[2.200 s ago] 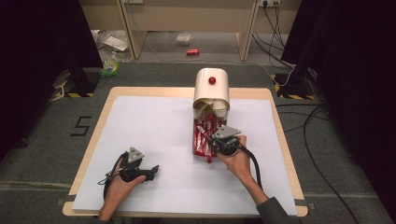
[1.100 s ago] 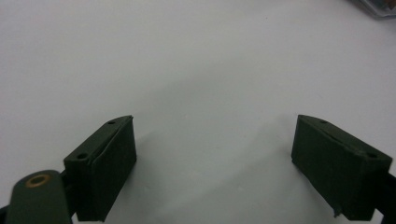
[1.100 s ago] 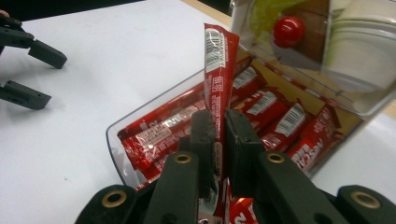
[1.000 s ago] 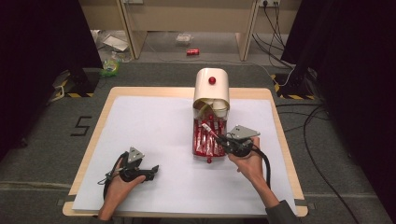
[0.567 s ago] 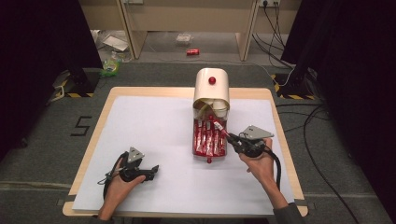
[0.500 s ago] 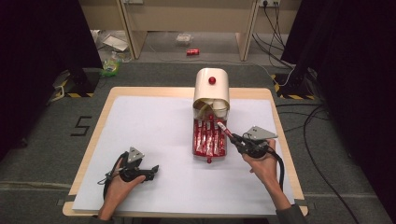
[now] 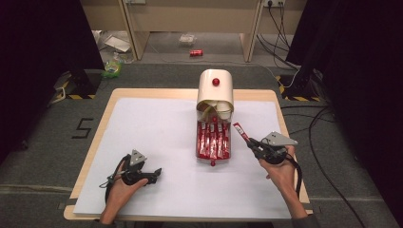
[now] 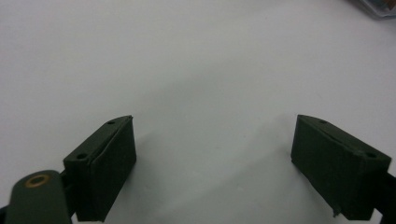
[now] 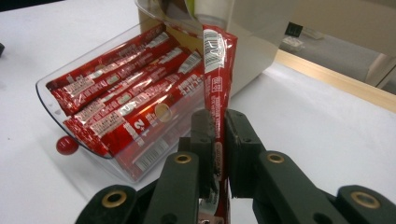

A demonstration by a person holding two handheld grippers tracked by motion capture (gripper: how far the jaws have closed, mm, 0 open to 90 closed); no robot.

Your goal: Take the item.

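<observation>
Sachet withdrawn from tray by right gripper

We record that the right gripper (image 7: 253, 144), earlier positioned over the clear tray (image 7: 212, 159) of red sachets, has moved off to the tray's right side. A single red sachet (image 9: 215, 84) has come away with it, now pinched between the jaws, its free end projecting ahead of the jaw tips and clear of the sachets remaining in the tray.

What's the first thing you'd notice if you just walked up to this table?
The bright red sachets catch the eye, lying side by side in a clear tray that opens from the cream dispenser at the far middle of the table. Next, the right gripper, right of the tray, holds one red sachet clamped between its jaws. The left gripper rests open on the white sheet.
</observation>
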